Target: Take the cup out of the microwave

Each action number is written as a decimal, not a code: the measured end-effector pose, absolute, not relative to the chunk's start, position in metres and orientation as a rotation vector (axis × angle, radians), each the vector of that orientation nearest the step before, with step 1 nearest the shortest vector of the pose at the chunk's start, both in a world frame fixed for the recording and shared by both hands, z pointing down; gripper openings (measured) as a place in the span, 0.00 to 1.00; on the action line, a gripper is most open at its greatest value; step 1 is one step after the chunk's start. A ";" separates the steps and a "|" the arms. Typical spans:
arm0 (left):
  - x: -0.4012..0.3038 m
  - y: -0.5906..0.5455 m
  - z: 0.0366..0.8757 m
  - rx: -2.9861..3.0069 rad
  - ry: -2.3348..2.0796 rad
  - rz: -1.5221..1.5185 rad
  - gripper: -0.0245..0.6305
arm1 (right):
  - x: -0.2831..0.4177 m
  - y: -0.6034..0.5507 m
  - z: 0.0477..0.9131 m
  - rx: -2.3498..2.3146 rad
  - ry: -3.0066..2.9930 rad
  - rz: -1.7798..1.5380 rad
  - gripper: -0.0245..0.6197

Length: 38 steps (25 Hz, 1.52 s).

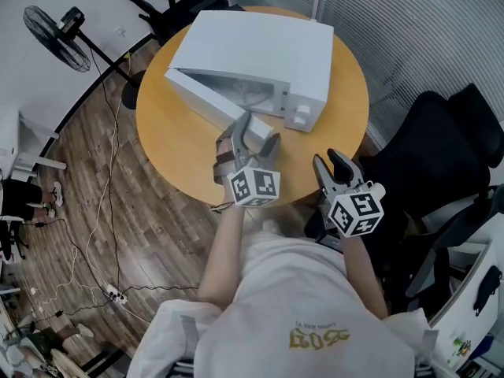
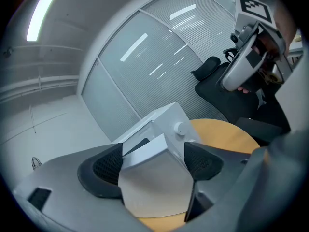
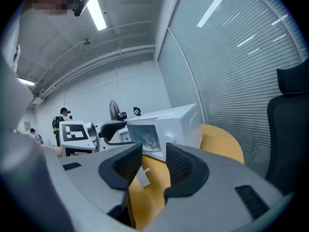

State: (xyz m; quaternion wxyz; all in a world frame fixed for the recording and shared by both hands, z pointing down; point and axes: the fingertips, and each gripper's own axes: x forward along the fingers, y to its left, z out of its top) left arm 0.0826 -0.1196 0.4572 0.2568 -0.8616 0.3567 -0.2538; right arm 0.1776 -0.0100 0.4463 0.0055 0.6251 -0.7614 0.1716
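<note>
White microwave sits on a round wooden table with its door swung open. In the head view, the left gripper reaches to the door's free end. The right gripper hangs over the table's near edge, beside a black chair. From there the cavity is only a shadowed slot, and the cup cannot be picked out. Only the right gripper view looks into the cavity, where the cup stands on the floor inside, clear and glassy. It seems upright, long axis vertical and mouth up, though it is too small to be sure. That same view shows the right gripper's jaws partly apart, holding nothing, with only table seen between them. The left gripper view alone shows its own jaws, which are spread wide, with the pale door face filling the gap between the pads. Whether either pad touches the door is unclear. It also catches the right gripper at the upper right.
</note>
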 end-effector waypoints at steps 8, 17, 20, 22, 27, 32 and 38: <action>0.065 -0.111 0.457 -2.314 1.015 -0.683 0.64 | 0.159 -0.019 0.450 1.868 -2.430 0.565 0.27; 0.050 -0.107 0.455 -2.321 1.087 -0.700 0.64 | 0.133 -0.023 0.454 1.724 -2.502 0.588 0.26; 0.039 -0.106 0.455 -2.319 1.147 -0.718 0.63 | 0.136 -0.027 0.452 1.696 -2.521 0.592 0.26; 0.033 -0.105 0.455 -2.321 1.190 -0.729 0.62 | 0.139 -0.031 0.448 1.691 -2.528 0.593 0.26; 0.017 -0.103 0.455 -2.270 1.266 -0.781 0.60 | 0.132 -0.030 0.444 1.631 -2.559 0.594 0.26; -0.005 -0.100 0.451 -2.204 1.442 -0.693 0.67 | 0.125 -0.025 0.450 1.564 -2.568 0.602 0.26; -0.034 -0.099 0.458 -2.270 1.692 -0.586 0.70 | 0.134 -0.029 0.449 1.554 -2.567 0.592 0.26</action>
